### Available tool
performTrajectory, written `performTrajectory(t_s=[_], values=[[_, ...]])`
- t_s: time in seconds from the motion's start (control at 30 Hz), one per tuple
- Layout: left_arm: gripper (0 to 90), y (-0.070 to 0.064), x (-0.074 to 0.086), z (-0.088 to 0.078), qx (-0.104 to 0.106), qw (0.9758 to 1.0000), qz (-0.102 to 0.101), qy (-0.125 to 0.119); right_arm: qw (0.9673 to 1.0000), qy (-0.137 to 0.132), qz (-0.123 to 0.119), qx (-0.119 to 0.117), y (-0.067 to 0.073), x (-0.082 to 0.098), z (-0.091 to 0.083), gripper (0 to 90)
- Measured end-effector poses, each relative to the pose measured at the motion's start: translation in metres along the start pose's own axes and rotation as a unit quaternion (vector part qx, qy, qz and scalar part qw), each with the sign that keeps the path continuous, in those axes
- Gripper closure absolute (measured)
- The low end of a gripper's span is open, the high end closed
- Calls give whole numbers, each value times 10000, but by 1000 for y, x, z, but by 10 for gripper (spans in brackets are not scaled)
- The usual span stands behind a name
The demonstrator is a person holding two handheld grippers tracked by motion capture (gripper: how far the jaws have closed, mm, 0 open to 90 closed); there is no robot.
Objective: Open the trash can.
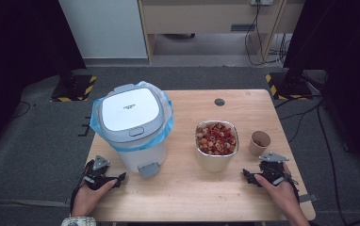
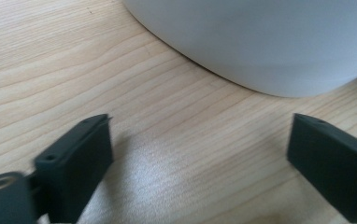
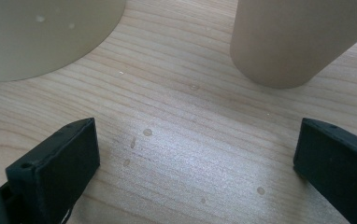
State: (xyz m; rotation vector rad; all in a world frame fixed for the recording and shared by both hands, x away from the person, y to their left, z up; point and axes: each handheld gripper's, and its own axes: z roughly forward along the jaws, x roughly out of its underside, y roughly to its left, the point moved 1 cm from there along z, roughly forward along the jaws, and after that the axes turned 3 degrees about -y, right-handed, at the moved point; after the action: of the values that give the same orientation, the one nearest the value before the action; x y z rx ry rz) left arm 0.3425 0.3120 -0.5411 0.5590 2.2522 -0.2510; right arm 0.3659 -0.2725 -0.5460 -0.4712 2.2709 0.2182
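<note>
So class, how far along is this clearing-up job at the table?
Nothing looks done: the white pedal bin with blue liner is shut, and the square metal bowl of red and white scraps and the small brown paper cup are full. Nothing is in hand: left claw and right claw rest open. Everything remains.

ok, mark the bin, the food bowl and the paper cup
bin (image 1: pixel 130 109), high view, middle of the white lid
food bowl (image 1: pixel 211 162), high view, front wall
paper cup (image 1: pixel 256 149), high view, outer side wall
</note>
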Motion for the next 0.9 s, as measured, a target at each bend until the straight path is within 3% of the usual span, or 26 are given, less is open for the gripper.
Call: performTrajectory(t_s=[0.1, 0.17, 0.27, 0.4, 0.5, 0.57, 0.9], values=[[150, -2, -1, -4, 2, 10000, 17, 14, 10000, 0, 0, 0, 0, 0, 0, 7], [182, -6, -3, -11, 38, 9999, 34, -110, 10000, 3, -22, -13, 0, 0, 0, 7], [221, -15, -5, -20, 48, 9997, 119, -198, 10000, -2, -36, -11, 0, 0, 0, 7], [358, -27, -7, -34, 124, 9994, 187, -258, 10000, -2, -38, -14, 0, 1, -1, 7], [408, -32, -7, -39, 115, 9993, 203, -285, 10000, -2, -40, -15, 0, 1, 0, 7], [443, -42, -10, -46, 182, 9986, 257, -420, 10000, -5, -31, -5, 0, 1, 0, 7], [646, -54, -18, -48, 313, 9967, 458, -591, 10000, -6, -26, 0, 0, 1, -1, 8]])
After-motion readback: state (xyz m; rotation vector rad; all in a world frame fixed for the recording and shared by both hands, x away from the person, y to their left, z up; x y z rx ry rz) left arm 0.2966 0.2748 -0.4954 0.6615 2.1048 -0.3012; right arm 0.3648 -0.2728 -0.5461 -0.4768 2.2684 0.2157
